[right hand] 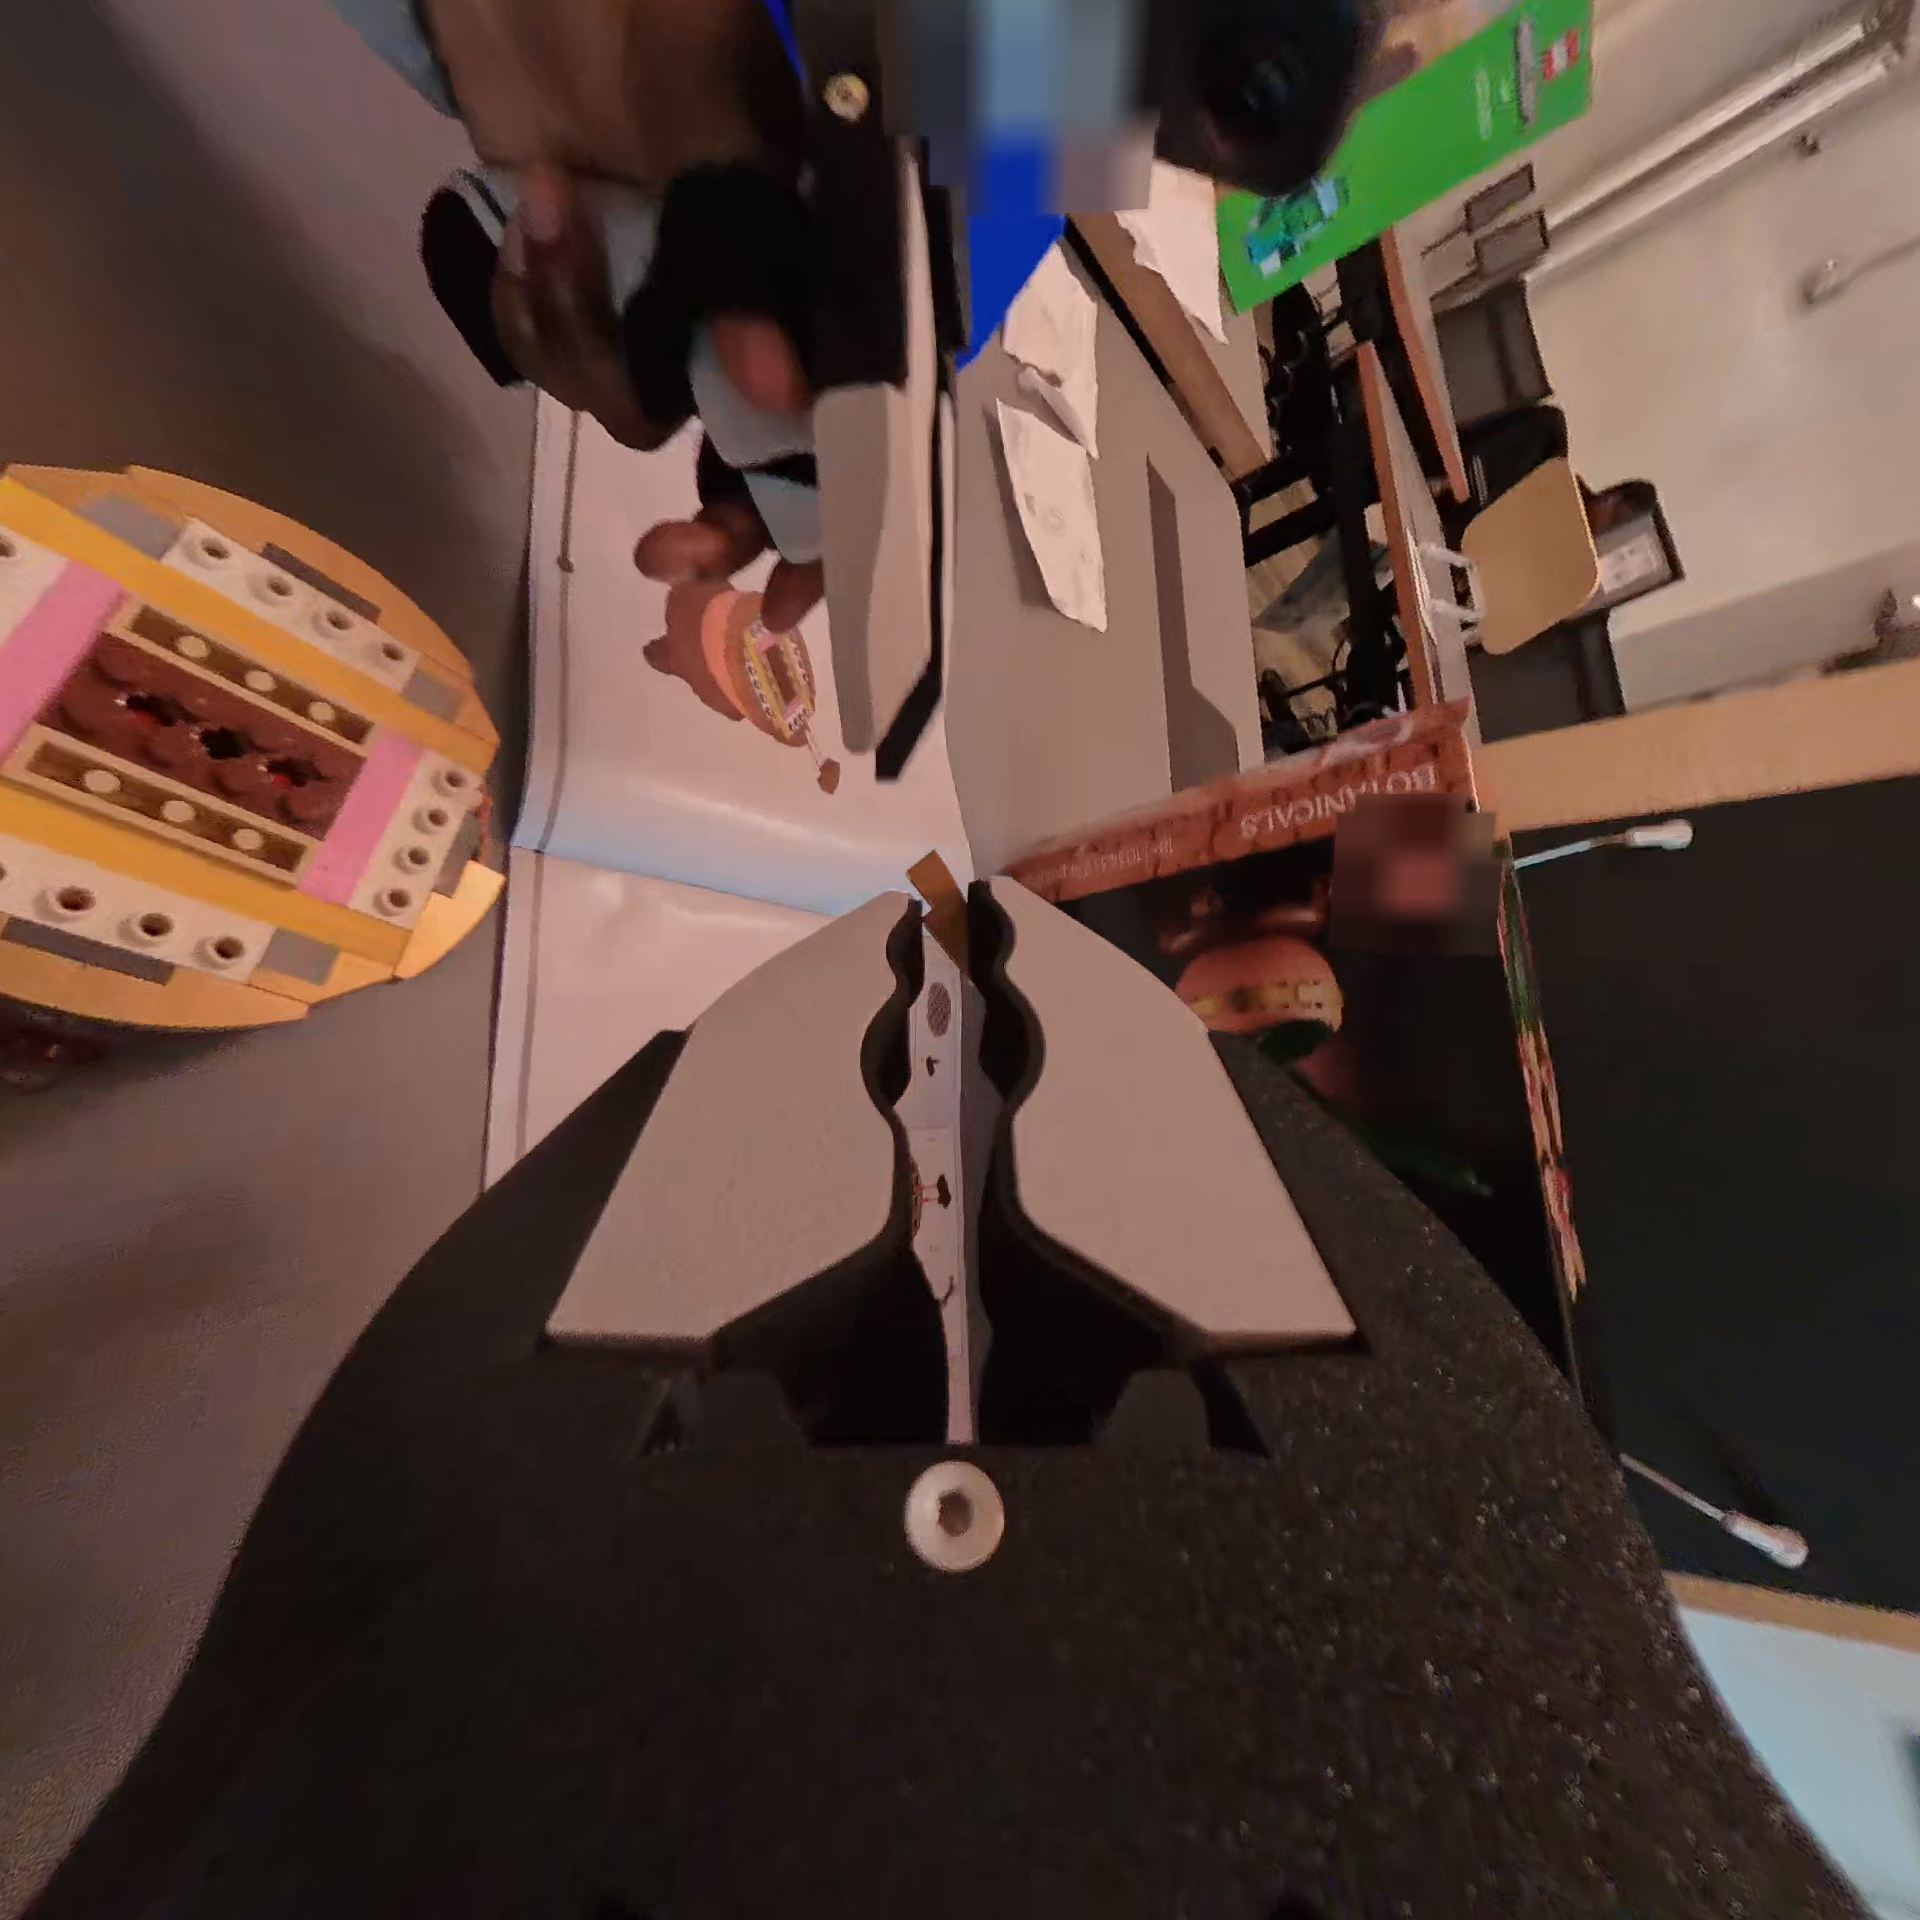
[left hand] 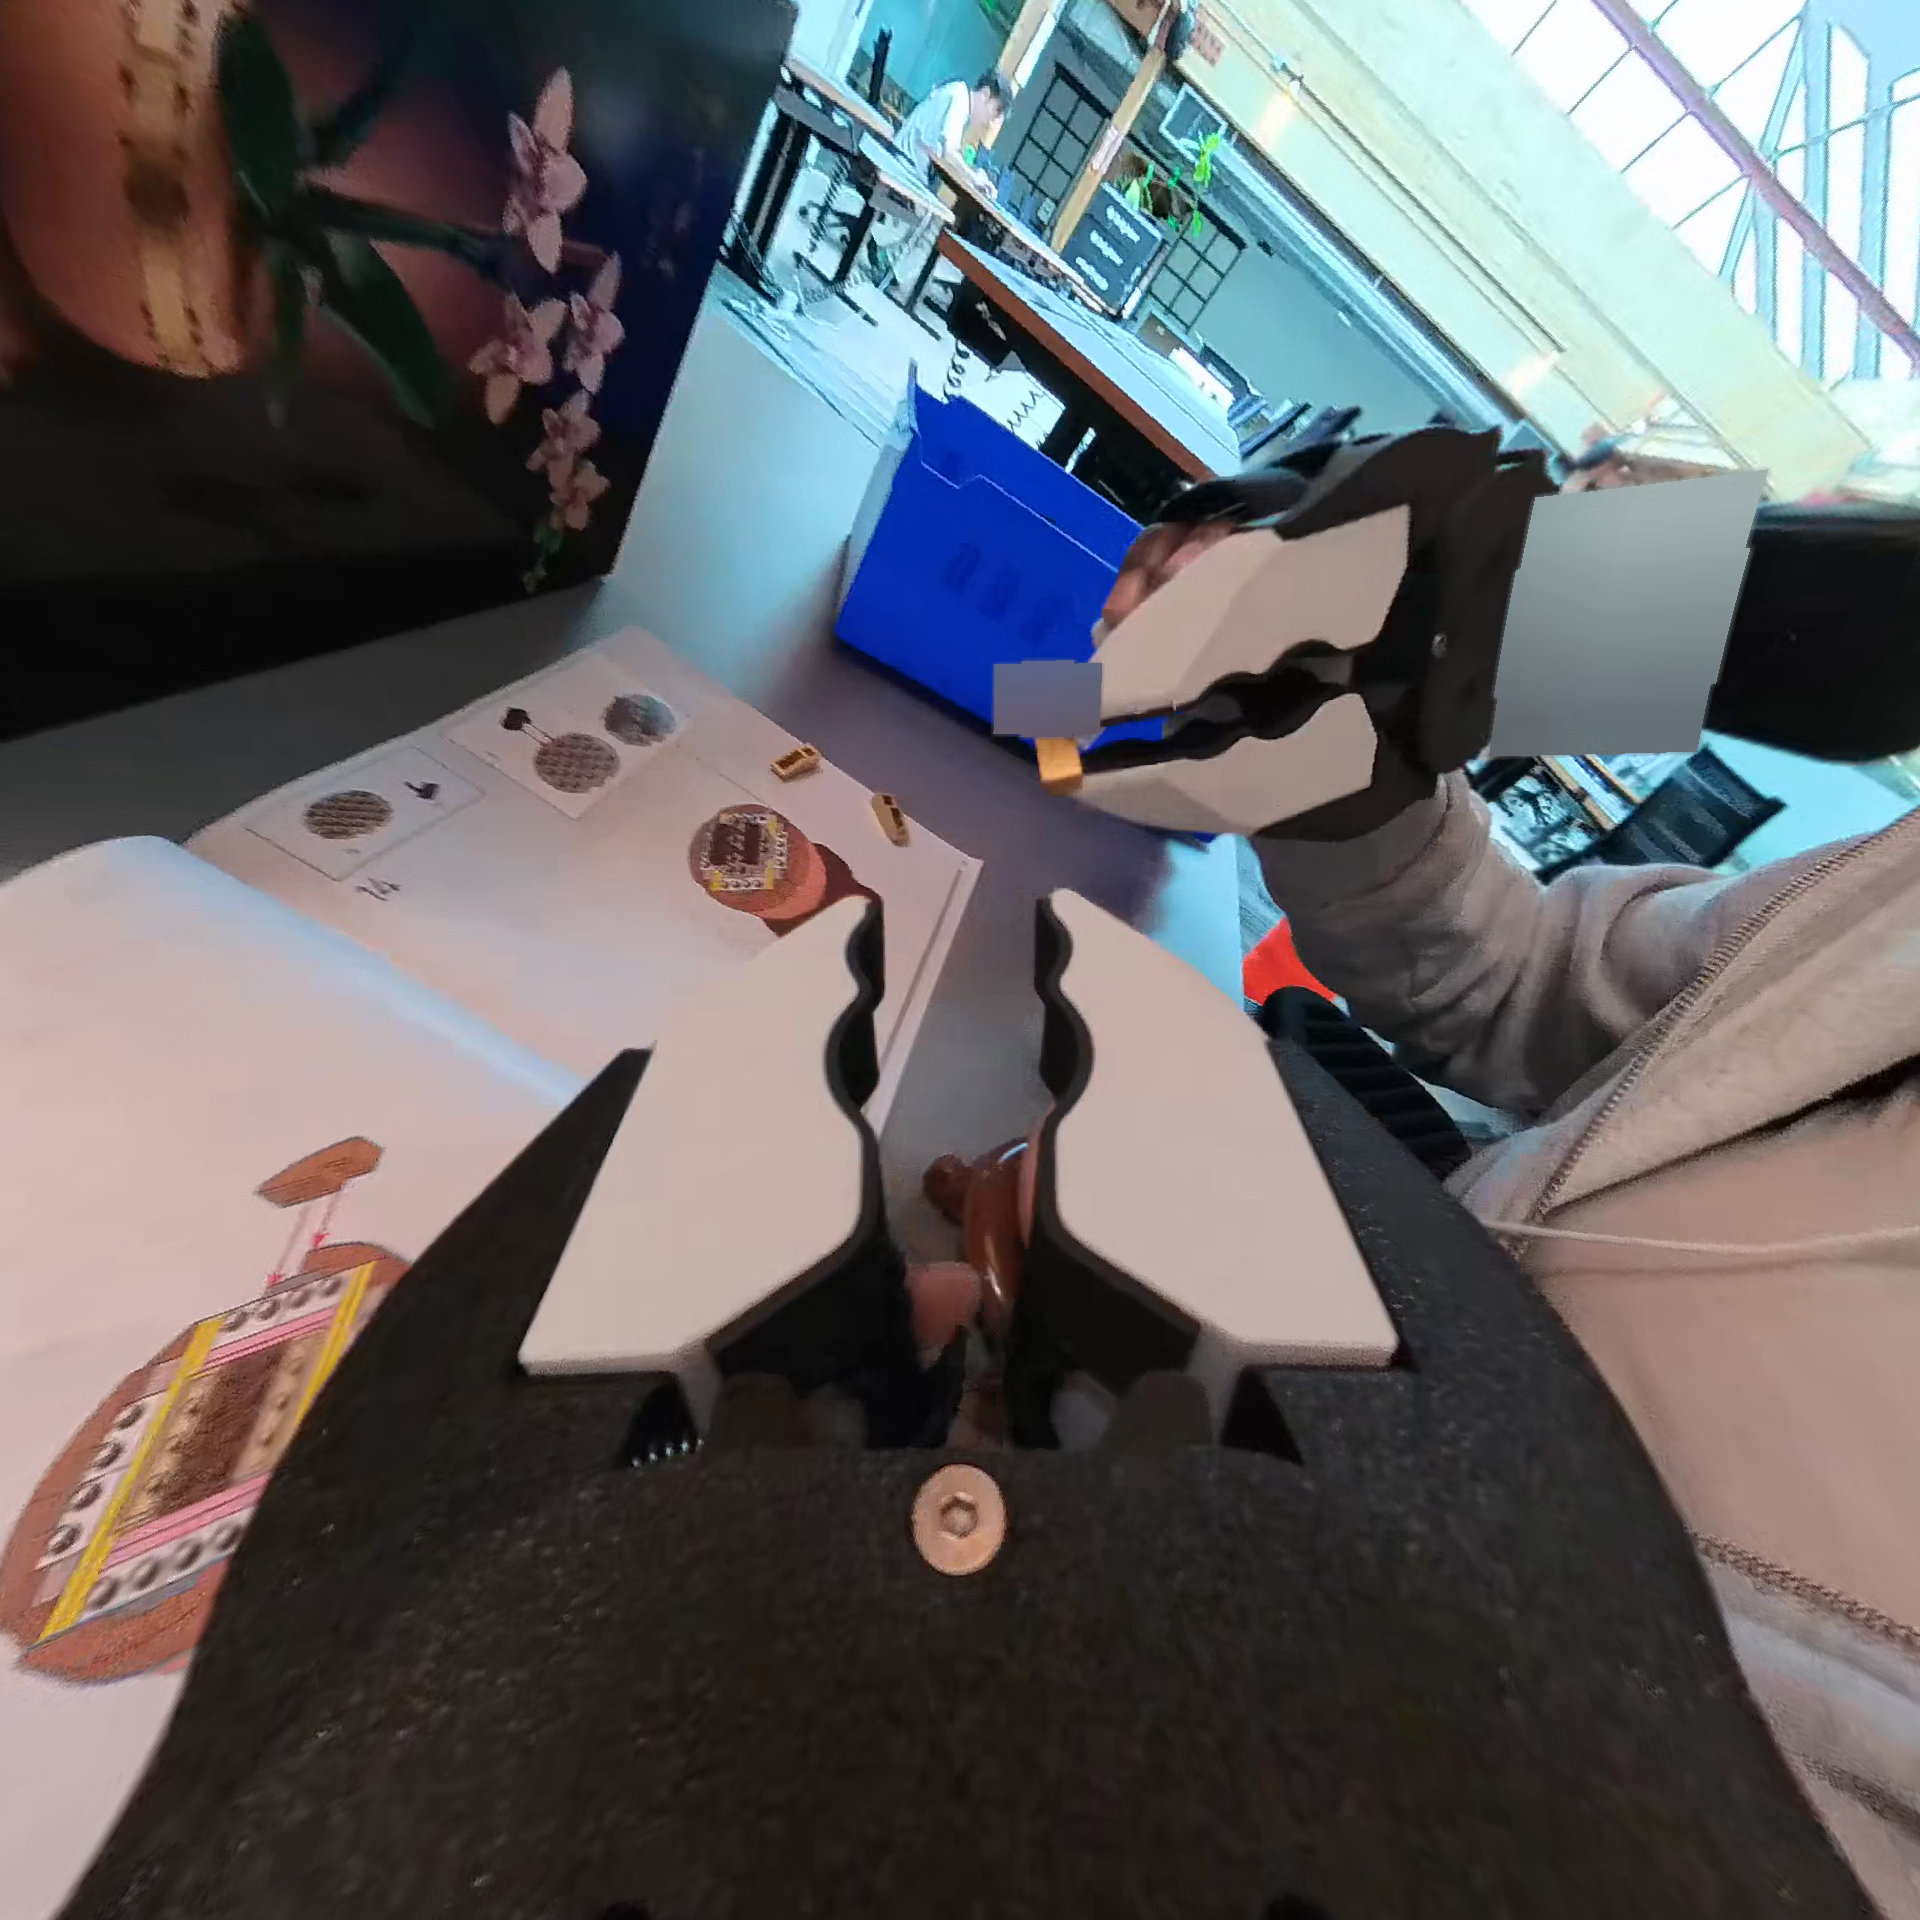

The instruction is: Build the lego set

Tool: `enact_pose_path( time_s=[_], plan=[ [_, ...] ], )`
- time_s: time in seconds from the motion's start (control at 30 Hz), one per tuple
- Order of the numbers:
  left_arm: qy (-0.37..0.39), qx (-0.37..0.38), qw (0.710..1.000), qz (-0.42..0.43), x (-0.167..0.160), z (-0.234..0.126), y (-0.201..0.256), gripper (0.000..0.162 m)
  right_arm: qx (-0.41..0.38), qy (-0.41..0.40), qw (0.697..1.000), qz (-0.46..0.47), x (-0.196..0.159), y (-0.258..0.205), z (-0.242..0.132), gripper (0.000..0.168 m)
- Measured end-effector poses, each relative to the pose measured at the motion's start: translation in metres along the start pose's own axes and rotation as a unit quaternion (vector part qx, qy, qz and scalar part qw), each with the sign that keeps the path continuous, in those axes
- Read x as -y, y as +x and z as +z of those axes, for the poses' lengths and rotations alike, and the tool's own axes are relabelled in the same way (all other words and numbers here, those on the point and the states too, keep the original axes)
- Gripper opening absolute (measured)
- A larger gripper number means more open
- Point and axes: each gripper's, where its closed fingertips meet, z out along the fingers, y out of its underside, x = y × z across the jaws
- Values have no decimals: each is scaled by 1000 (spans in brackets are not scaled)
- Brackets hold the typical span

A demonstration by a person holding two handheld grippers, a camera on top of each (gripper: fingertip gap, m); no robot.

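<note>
pot base half built, beside the open manual. right gripper pinches a tan piece; left gripper gapes empty. two tan bricks wait on the manual.

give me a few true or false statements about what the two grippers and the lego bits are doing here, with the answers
1. The right gripper is shut on a small tan lego piece. True.
2. The left gripper is shut on a tan piece. False: its fingers stand apart, with nothing between the tips.
3. Two small tan lego bricks lie on the open white instruction booklet. True.
4. The round tan, pink and white lego build is held in the right gripper. False: it sits on the grey table, off to the side.
5. A blue cardboard box stands beyond the booklet. True.
</note>
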Motion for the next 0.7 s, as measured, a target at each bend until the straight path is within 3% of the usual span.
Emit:
enact_pose_path(
  time_s=[0.27,0.37,0.43,0.6,0.7],
  plan=[
    [-20,-43,999,-23,-2,12,18,25,30,-17,998,-60,14,-14,5,8],
    [-24,-50,998,-13,-7,15,23,9,35,-33,996,-78,14,-18,7,8],
    [-20,-46,999,-5,-10,14,24,7,36,-28,996,-73,16,-20,7,8],
    [-25,-74,996,-36,-15,5,28,7,44,23,997,56,19,-19,0,18],
    [-24,-108,991,-76,-16,-1,31,7,83,78,977,179,17,-20,-7,20]
  ],
)
